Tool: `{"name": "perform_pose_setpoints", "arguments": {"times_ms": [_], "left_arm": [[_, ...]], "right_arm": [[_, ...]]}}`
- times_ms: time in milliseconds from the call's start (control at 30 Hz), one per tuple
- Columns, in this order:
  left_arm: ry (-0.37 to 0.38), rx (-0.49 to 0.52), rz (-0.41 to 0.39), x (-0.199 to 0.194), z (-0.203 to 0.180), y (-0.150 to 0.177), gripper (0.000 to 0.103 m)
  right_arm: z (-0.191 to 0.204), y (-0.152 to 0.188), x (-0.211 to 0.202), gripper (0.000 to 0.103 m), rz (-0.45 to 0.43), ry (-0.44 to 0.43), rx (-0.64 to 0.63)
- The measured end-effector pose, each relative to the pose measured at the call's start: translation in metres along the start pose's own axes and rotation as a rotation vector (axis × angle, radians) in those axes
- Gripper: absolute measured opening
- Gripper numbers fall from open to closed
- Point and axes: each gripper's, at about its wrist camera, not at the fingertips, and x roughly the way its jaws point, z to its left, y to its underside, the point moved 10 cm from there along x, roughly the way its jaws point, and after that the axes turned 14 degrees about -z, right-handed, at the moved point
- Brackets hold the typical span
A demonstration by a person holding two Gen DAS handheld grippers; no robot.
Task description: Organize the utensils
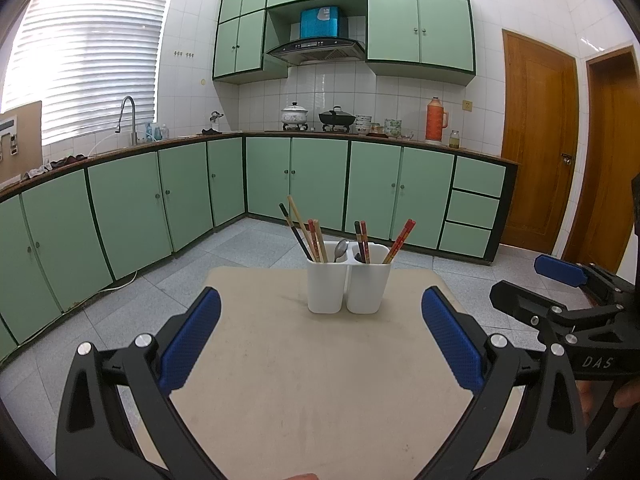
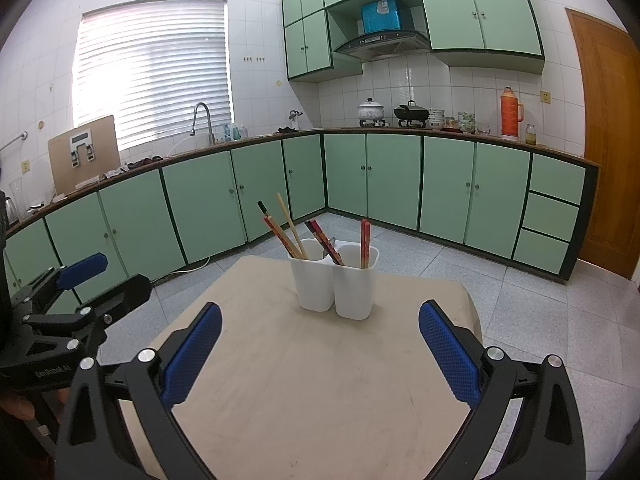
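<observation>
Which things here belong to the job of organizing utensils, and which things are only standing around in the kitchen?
Belong to the job:
- white two-part holder on the table
- chopsticks in both parts
- spoon in the left part
- left hand-held gripper and right hand-held gripper, both open and empty

Only standing around:
- orange thermos
- white pot
- black wok
- faucet

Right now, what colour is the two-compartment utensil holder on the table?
Plain white. The utensil holder shows best in the left wrist view.
</observation>
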Motion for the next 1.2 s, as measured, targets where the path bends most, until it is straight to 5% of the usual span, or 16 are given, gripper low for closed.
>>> {"name": "perform_pose_setpoints", "arguments": {"times_ms": [1200], "left_arm": [[0.003,0.001,0.006,0.0008,-0.0006,0.0045,0.097]], "right_arm": [[-0.0039,0.0074,0.0055,0.097,0.010,0.005,-0.004]]}}
